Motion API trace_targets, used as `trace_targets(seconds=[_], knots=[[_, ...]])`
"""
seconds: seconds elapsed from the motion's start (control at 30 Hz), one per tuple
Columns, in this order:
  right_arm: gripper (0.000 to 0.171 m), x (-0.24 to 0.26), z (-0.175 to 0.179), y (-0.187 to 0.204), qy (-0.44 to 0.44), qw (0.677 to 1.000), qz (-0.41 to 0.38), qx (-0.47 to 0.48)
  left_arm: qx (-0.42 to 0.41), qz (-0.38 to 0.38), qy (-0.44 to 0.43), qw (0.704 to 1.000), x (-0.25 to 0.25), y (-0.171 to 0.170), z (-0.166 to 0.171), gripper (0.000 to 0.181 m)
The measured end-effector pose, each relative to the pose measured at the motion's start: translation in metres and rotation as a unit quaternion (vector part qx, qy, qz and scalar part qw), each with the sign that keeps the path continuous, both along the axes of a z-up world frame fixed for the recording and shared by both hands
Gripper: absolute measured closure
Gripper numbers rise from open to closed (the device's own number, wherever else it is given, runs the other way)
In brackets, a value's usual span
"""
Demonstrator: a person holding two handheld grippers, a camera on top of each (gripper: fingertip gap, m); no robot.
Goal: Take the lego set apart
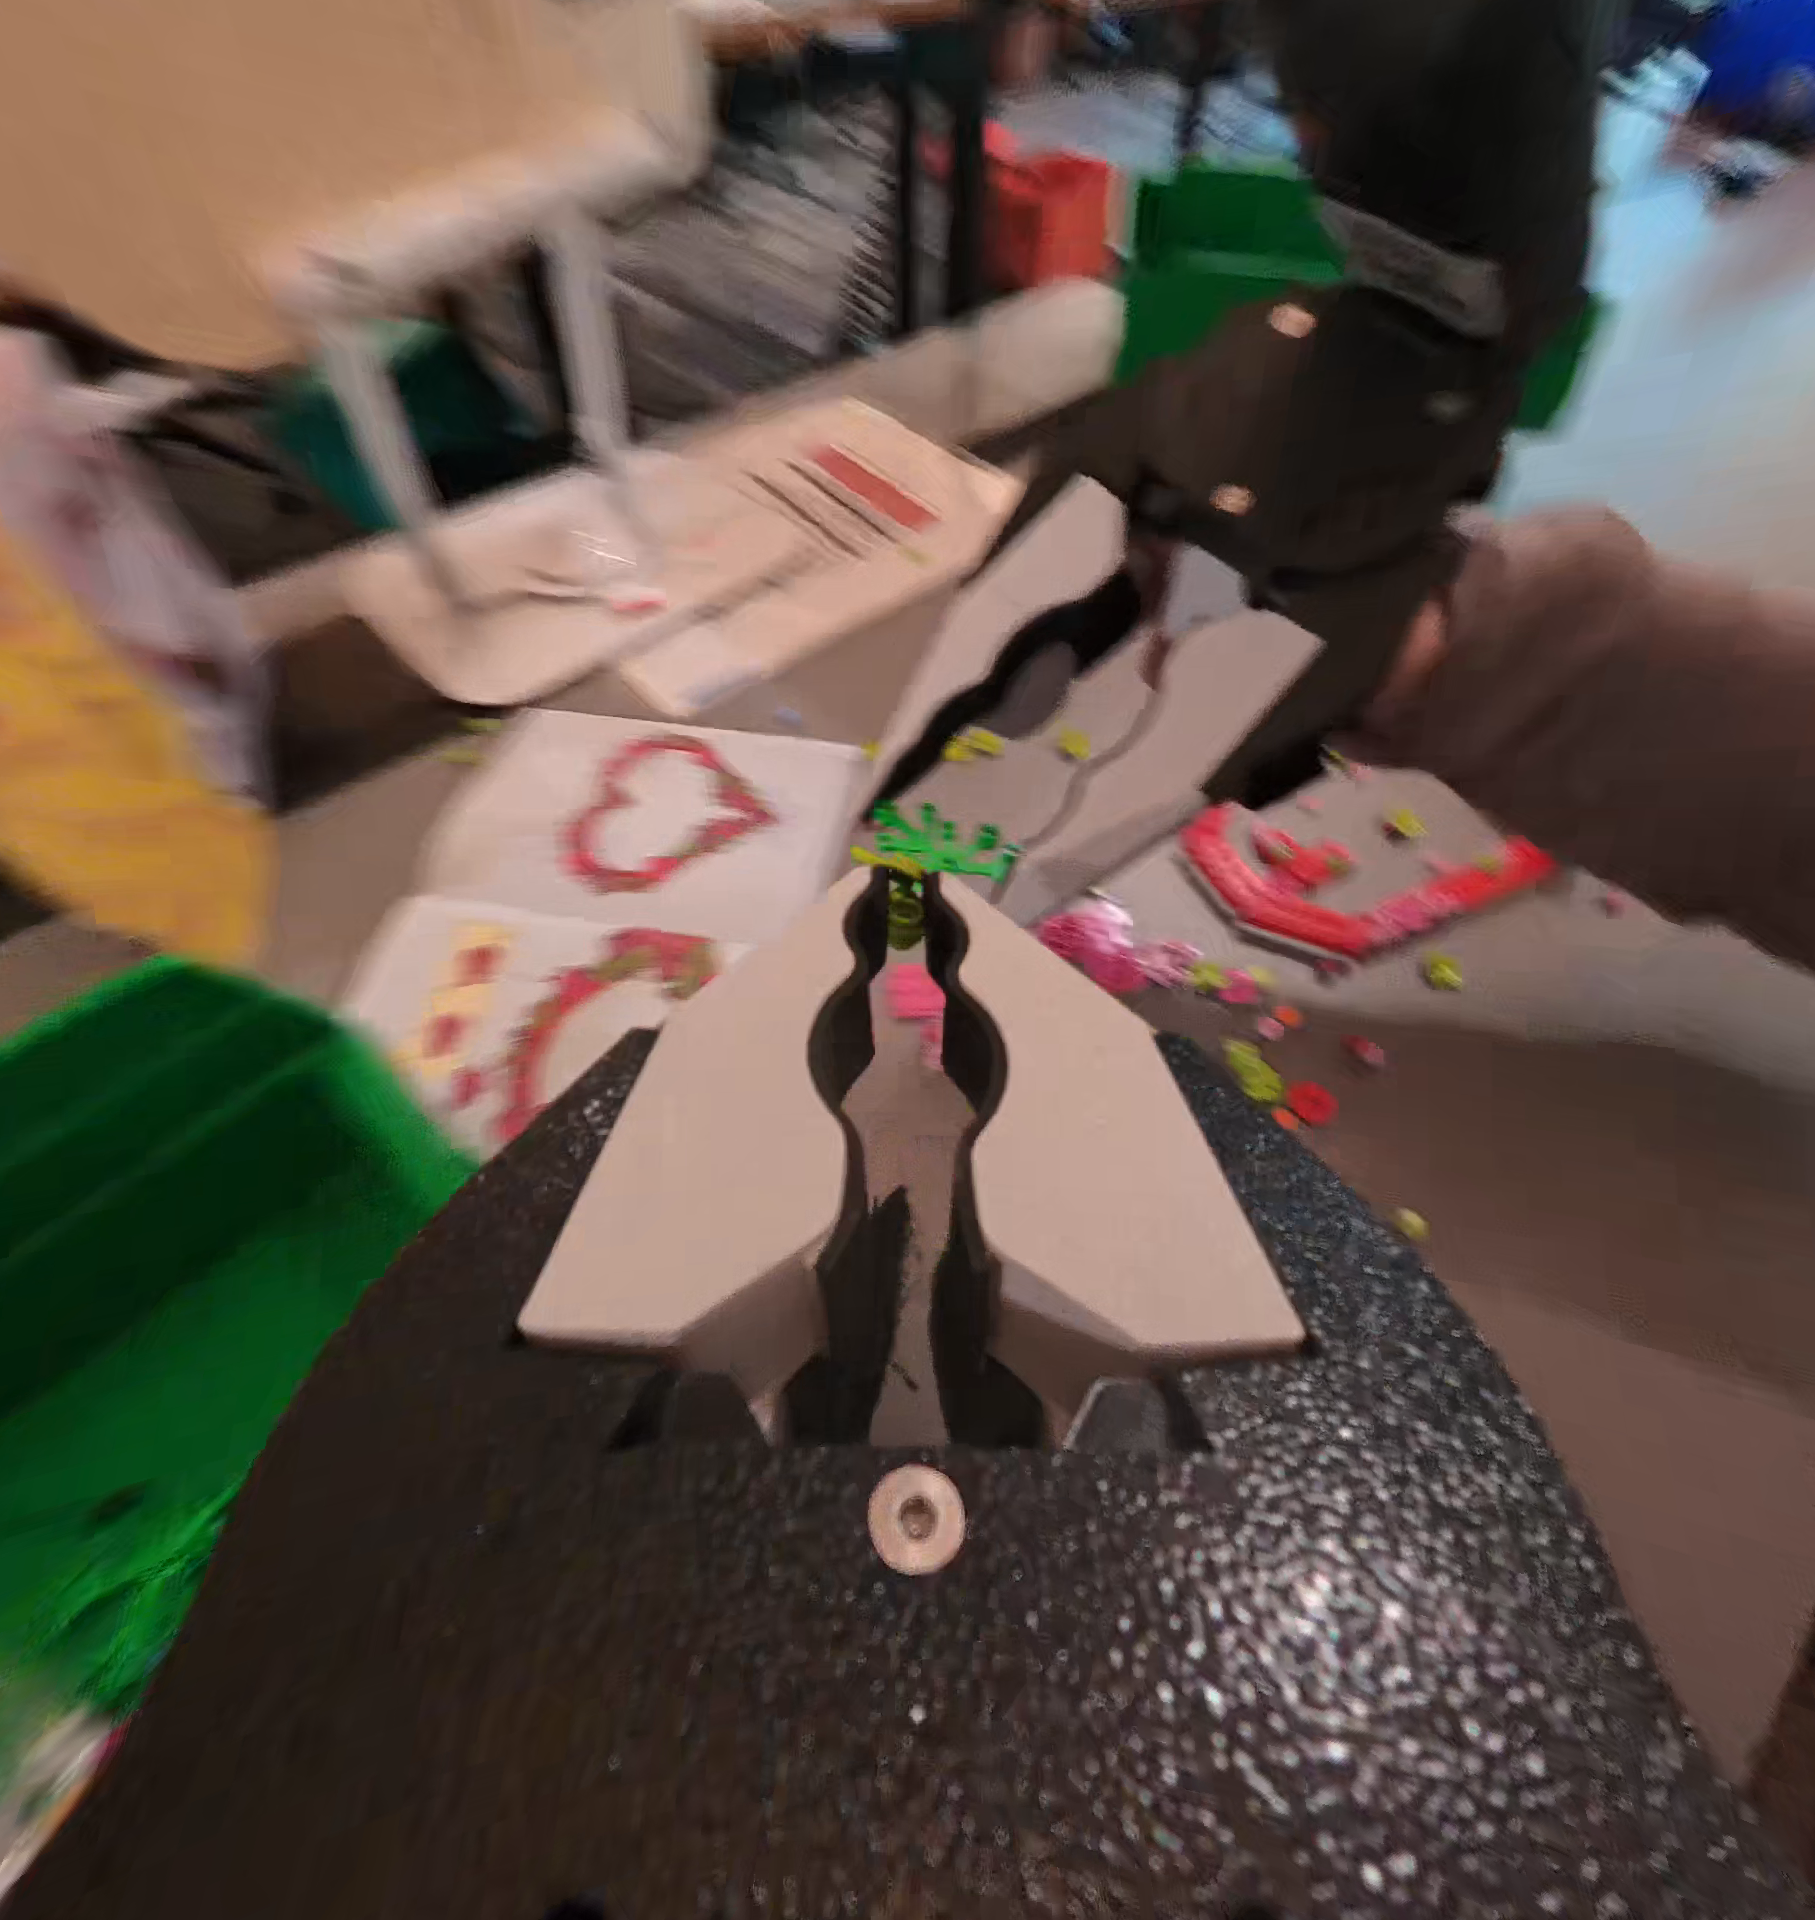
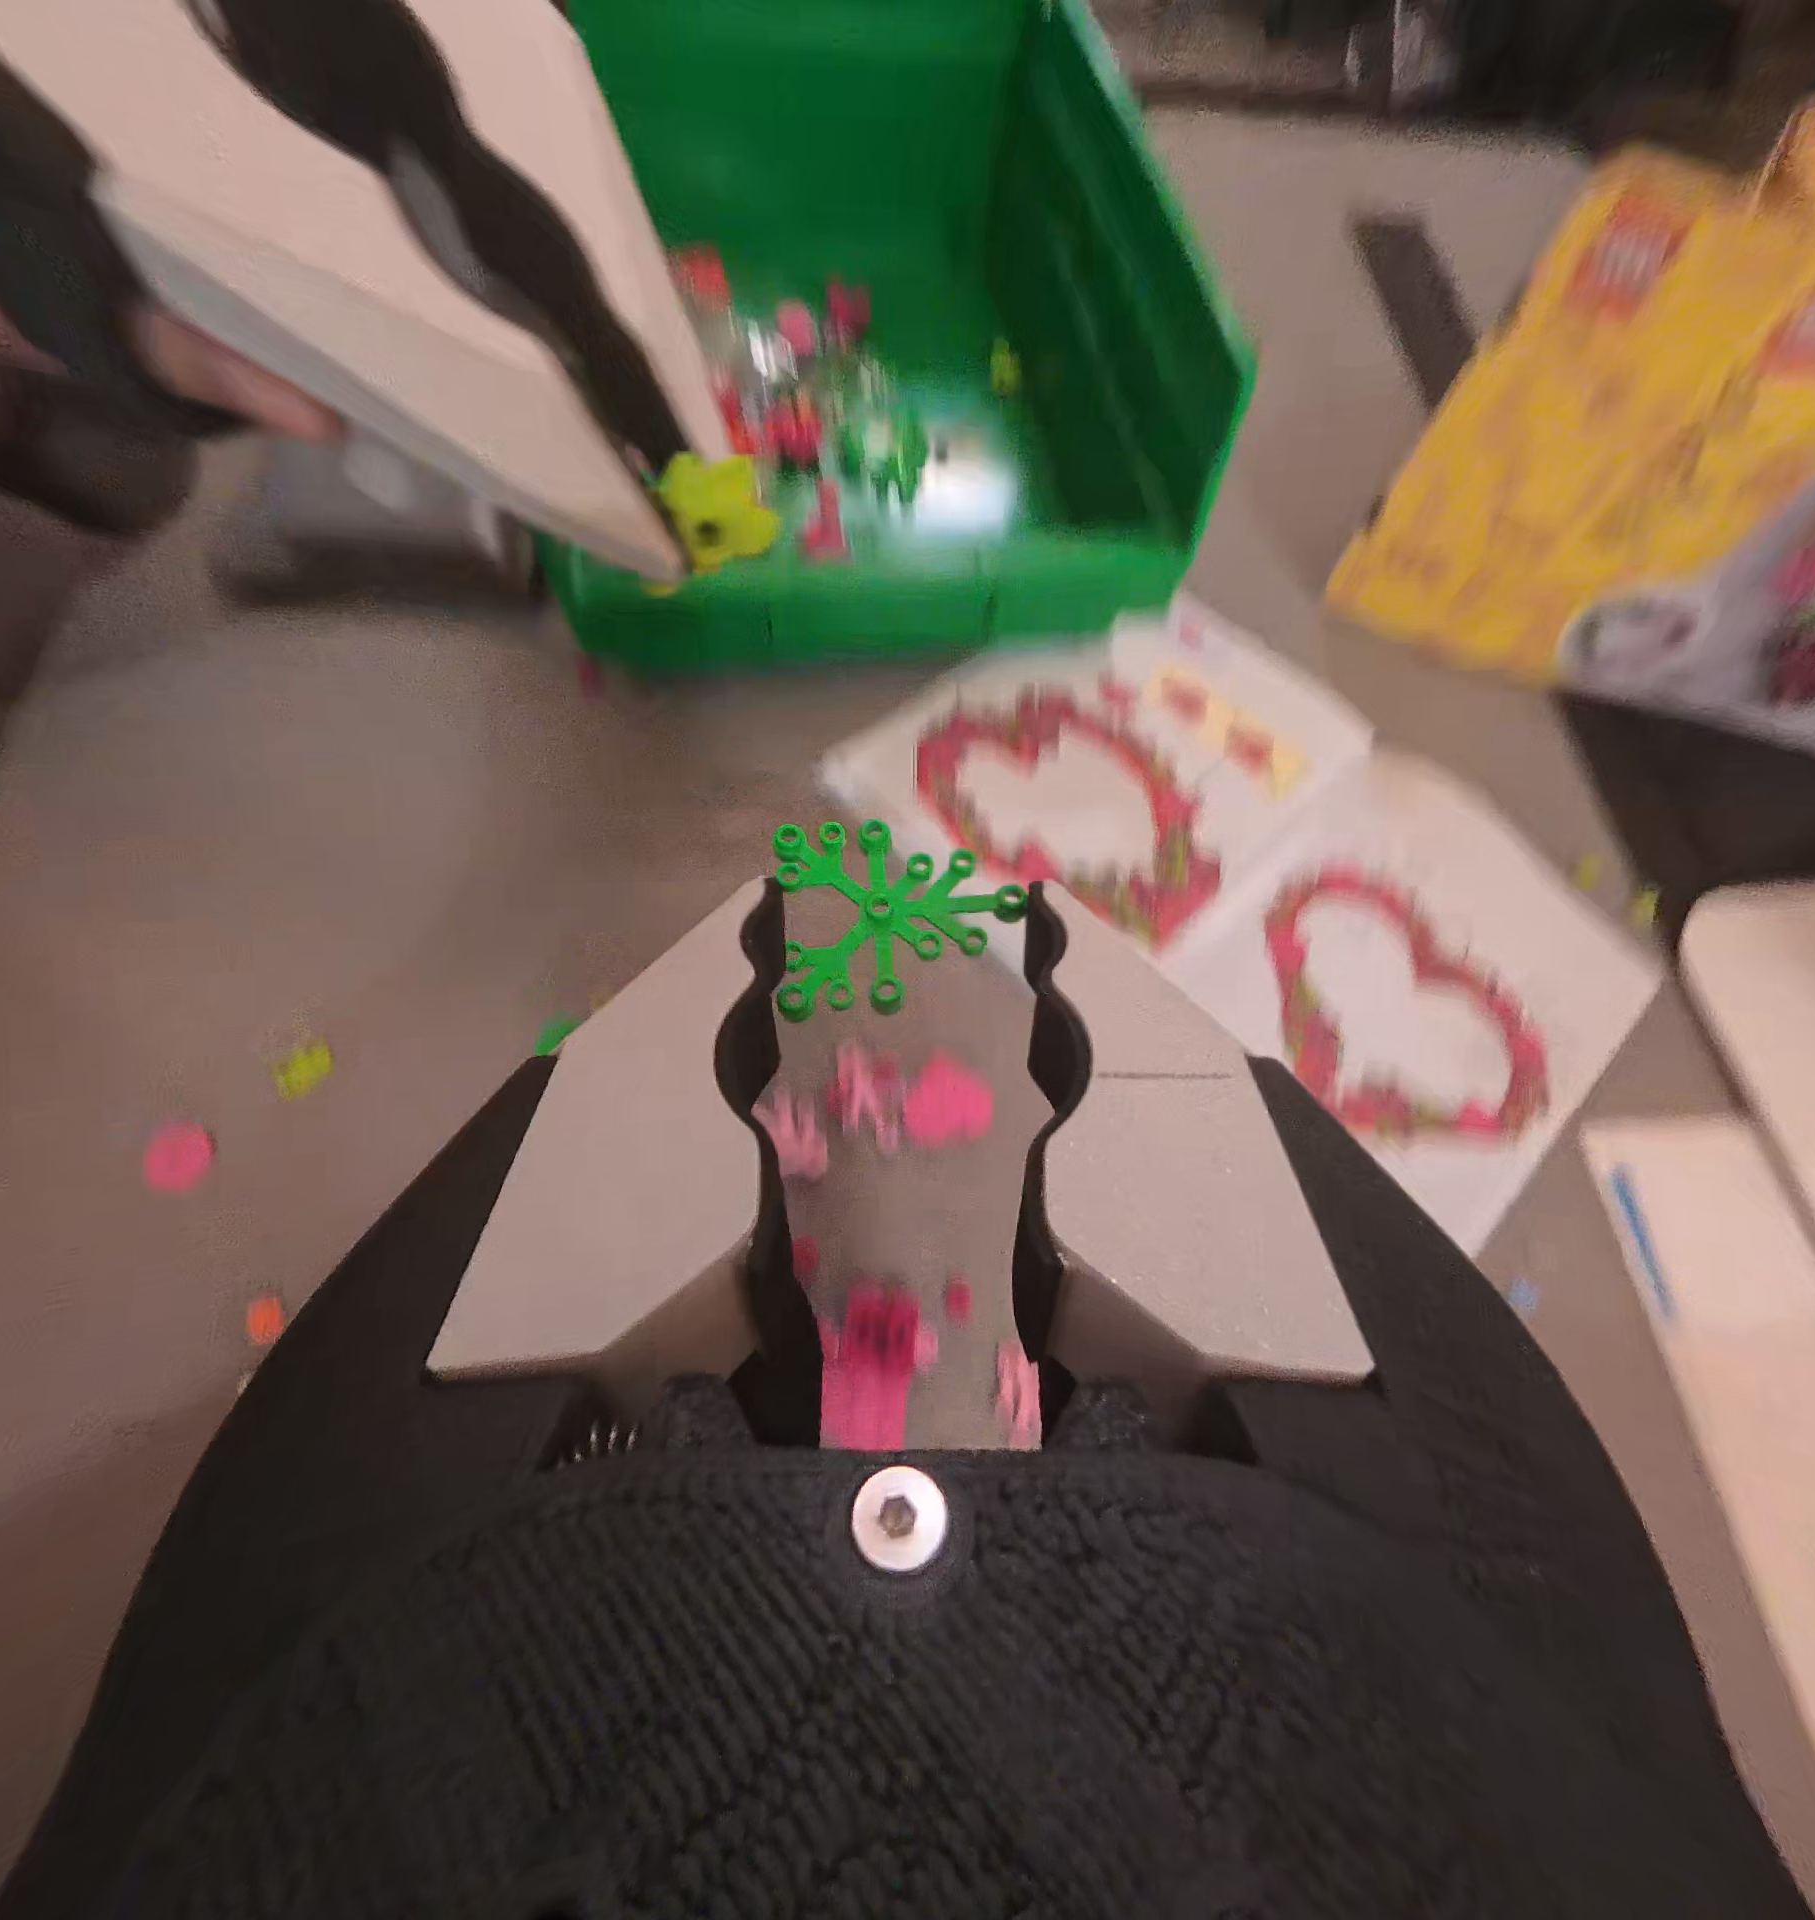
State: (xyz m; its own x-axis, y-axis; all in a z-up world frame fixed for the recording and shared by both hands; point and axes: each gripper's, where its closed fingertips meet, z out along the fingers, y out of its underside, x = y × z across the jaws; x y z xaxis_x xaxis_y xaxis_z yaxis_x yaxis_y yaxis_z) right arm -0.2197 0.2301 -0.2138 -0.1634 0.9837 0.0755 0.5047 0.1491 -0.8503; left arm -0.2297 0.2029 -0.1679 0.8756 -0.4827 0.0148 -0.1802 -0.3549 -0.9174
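While loose pieces litter the worktop [image 2: 383, 831], we pinch a green leaf piece [image 2: 887, 920] in the right hand-held gripper [image 2: 903, 904] and a yellow flower [image 2: 716, 509] in the left hand-held gripper [image 1: 901, 894]; part of the red heart [image 1: 1339, 894] remains assembled beside a half-filled green bin [image 2: 882, 613].

Green bin [image 2: 882, 613] contents smeared beyond telling; yellow box [image 2: 1568, 447] cut by frame edge; heart pages [image 2: 1402, 1049] blurred.

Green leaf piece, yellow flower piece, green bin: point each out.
Green leaf piece [image 2: 882, 920], right wrist view, its central hub.
Yellow flower piece [image 2: 716, 511], right wrist view, its petal face.
Green bin [image 2: 882, 613], right wrist view, its near wall.
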Motion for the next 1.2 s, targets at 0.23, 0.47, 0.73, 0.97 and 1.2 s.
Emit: trace_targets(seconds=[0.23, 0.47, 0.73, 0.97, 1.2], knots=[[0.125, -0.145, 0.054, -0.024, 0.021, 0.999, 0.022, 0.028, -0.046, 0.270, -0.010, 0.962, -0.168, 0.003, 0.000, 0.177], [0.062, -0.190, 0.023, -0.030, -0.039, 0.998, 0.008, 0.046, -0.049, 0.336, -0.072, 0.938, -0.212, -0.012, -0.015, 0.132], [0.059, -0.046, 0.021, -0.016, -0.026, 0.999, 0.001, 0.044, -0.015, 0.054, -0.091, 0.994, -0.051, -0.022, -0.013, 0.104], [0.041, 0.089, -0.078, -0.015, -0.126, 0.992, -0.023, -0.017, -0.130, -0.178, 0.054, 0.974, 0.075, -0.031, -0.118, 0.065], [0.052, 0.101, -0.115, -0.006, -0.169, 0.985, -0.018, -0.004, -0.158, -0.226, 0.064, 0.959, 0.080, -0.003, -0.140, 0.051]])
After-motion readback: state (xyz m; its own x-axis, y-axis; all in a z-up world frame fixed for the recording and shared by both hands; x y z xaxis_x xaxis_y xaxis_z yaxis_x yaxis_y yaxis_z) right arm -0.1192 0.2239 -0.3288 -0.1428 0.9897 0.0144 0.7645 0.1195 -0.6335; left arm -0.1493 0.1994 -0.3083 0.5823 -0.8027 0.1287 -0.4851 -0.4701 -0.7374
